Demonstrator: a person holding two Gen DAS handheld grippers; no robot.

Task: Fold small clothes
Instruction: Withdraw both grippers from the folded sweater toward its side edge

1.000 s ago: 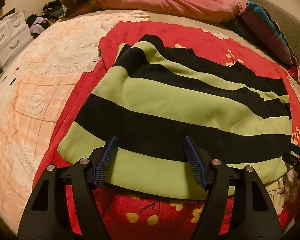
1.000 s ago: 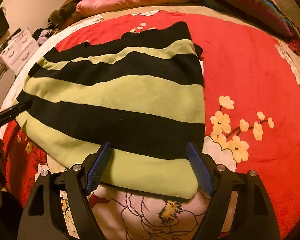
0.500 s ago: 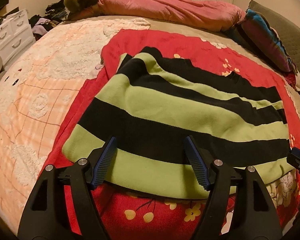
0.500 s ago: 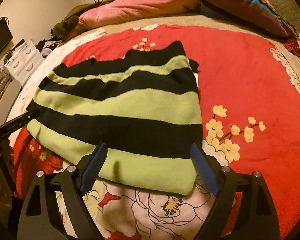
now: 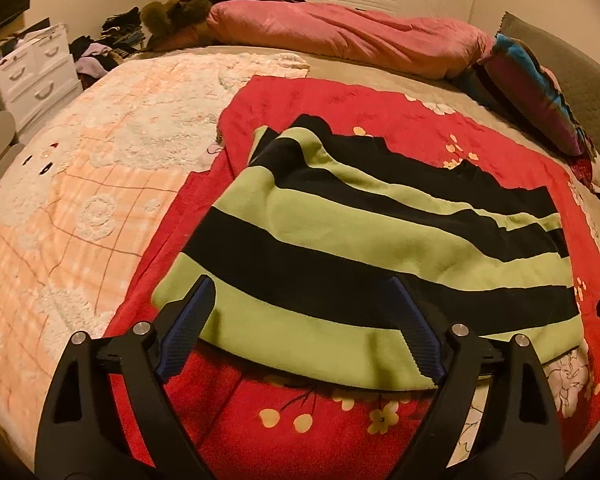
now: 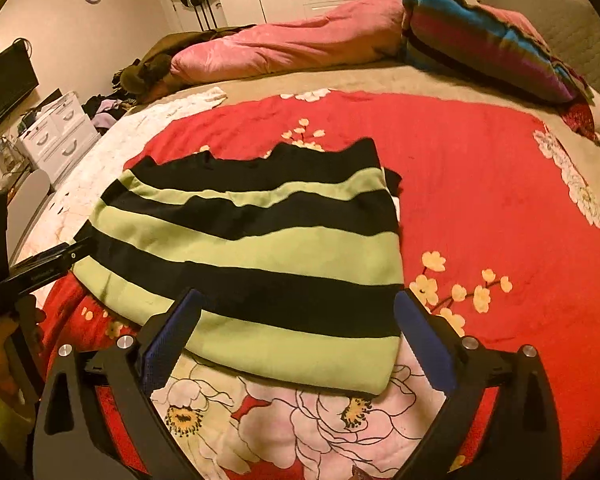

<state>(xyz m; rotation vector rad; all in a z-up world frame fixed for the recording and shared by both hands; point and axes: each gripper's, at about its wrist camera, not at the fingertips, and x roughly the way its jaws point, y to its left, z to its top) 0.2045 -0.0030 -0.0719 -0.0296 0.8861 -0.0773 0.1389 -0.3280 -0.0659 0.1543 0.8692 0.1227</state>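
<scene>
I judge that a fold has just been laid and I am letting go of it: the striped garment point(image 5: 380, 248) lies flat in green and black bands on the red floral blanket point(image 5: 340, 104) of the bed, its near hem just ahead of both tools.

On my left, the left hand-held gripper point(image 5: 300, 312) hangs over the near left part of the hem, its jaws opening, with cloth below them but nothing pinched. On my right, the right hand-held gripper point(image 6: 296, 320) hangs over the near right corner, jaws likewise opening and empty.

Next, I think, comes a fresh hold on an edge, both tools together, so the following fold carries over squarely without dragging the layers beneath.

Compared with a second ago, both pairs of jaws stand wider, and the garment sits lower and smaller in each view, with more of the room showing: I have lifted away from it. The cloth itself looks unmoved.
</scene>
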